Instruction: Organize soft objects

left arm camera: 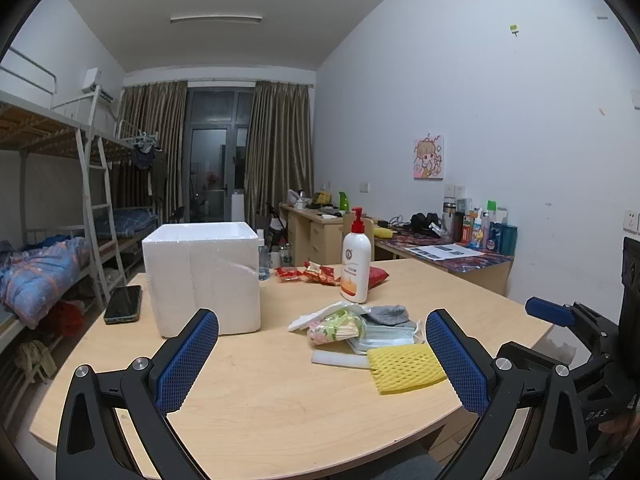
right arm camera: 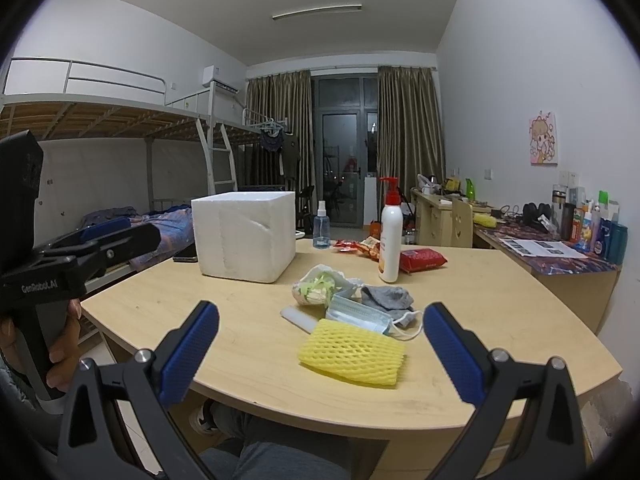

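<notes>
Soft objects are gathered in one loose pile near the front middle of the wooden table [right arm camera: 520,320]: a yellow foam net [right arm camera: 352,356], a stack of face masks [right arm camera: 360,314], a grey sock [right arm camera: 388,298], a floral cloth bundle [right arm camera: 316,288] and a white foam strip [right arm camera: 298,318]. A white foam box [right arm camera: 244,236] is standing behind the pile, to its left, well apart from it; it is judged to be the container, but this cannot be confirmed.

Both tongs are seen spread wide and empty. The left gripper [left arm camera: 322,360] and the right gripper [right arm camera: 320,354] are held above the near table edge, not touching anything.

Several risks can be expected. The foam net is light and springy, so it may be pushed away instead of being pinched. The masks are stacked and their ear loops hang free, so a loop may be caught and other pieces dragged along. The pump bottle [right arm camera: 390,232] stands just behind the pile and could be knocked over by a wide reach. The foam box is light and may be shifted when something is pressed into it.

On the other tool seen in the right wrist view, "GenRobot.AI" can be read. The label on the pump bottle is too small to be read.
</notes>
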